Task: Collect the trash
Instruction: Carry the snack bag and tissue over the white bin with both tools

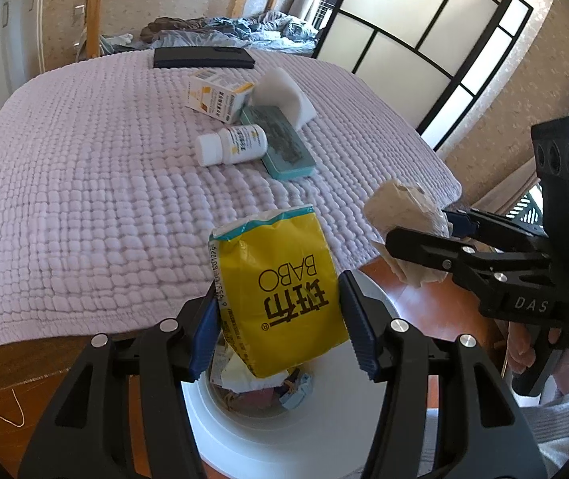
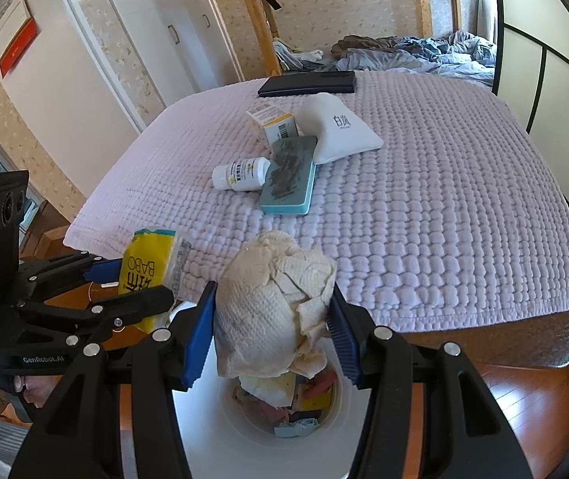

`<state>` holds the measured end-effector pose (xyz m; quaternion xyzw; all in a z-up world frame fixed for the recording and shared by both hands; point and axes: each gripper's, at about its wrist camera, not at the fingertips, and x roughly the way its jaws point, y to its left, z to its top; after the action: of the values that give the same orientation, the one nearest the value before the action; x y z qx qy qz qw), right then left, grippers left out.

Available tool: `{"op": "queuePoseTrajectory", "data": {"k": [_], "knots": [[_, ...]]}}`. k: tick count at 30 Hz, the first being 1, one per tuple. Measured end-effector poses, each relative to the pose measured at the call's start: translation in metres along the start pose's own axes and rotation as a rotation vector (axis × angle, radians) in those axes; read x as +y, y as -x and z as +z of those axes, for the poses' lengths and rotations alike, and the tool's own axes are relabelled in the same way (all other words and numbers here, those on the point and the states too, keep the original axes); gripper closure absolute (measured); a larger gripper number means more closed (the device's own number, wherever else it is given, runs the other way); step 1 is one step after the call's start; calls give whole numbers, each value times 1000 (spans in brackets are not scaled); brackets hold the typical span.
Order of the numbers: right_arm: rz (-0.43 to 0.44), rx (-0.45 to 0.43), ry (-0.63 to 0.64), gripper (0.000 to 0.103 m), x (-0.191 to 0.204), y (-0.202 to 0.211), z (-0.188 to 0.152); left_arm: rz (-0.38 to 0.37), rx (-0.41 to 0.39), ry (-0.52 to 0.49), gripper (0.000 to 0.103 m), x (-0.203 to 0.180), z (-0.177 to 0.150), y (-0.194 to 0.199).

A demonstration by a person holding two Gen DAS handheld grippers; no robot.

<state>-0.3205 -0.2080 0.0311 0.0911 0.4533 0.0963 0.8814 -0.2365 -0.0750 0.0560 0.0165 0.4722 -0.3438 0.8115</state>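
yellow plastic snack packet (image 1: 280,291) sits clamped between the blue pads of the left gripper (image 1: 280,319), above the round white trash bin (image 1: 304,431). the right gripper (image 2: 270,323) is clenched on a crumpled beige paper towel wad (image 2: 272,311) over the same bin (image 2: 212,439), beside the lilac quilted bedspread (image 2: 424,219).

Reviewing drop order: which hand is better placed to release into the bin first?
Left, probably. Its yellow bag hangs right over the bin opening; the right's paper wad sits nearer the rim.
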Motion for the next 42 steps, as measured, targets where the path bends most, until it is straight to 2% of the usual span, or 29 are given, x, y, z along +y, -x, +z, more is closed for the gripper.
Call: {"op": "queuePoseTrajectory", "data": {"k": [24,42], "knots": [[4,72,9,51,4,-5,-28,-36,66,-30,46,-8,-23,-6],[9,113,8,51,7,-15,-36,-57,118,-39,46,-9,-33,-12]]}}
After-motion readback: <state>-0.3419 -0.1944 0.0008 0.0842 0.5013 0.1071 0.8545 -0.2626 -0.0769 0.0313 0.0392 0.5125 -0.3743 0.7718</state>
